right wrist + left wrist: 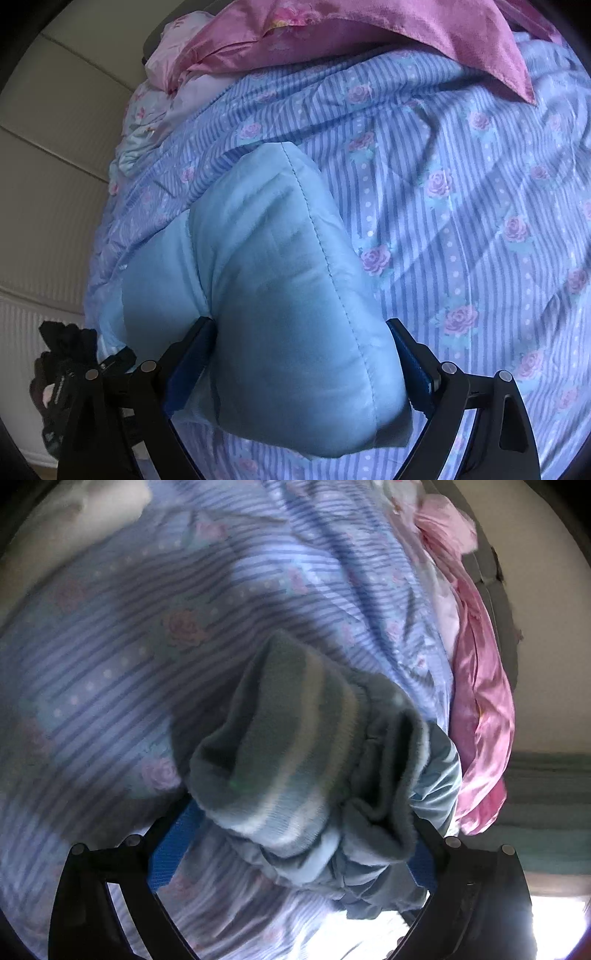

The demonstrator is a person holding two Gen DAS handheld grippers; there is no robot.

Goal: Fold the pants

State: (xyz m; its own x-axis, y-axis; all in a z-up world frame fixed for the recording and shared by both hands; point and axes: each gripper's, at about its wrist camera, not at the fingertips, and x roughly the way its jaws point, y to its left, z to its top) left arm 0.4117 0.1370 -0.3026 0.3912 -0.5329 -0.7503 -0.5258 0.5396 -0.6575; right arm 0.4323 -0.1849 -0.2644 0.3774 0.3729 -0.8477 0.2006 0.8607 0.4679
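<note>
The pants are light blue and padded. In the left wrist view their bunched waist end with a grey-and-white striped knit cuff (295, 746) fills the space between the fingers of my left gripper (295, 834), which is shut on it above the bed. In the right wrist view a smooth quilted leg of the pants (280, 295) with a stitched seam sits between the fingers of my right gripper (299, 343), which is shut on it. The rest of the pants is hidden from both cameras.
A blue striped bedspread with pink roses (461, 206) lies under both grippers, also in the left wrist view (122, 657). Pink satin cloth (369, 33) lies at the bed's far edge (480, 701). A cream wall (55, 147) and a black lacy item (62, 354) are at left.
</note>
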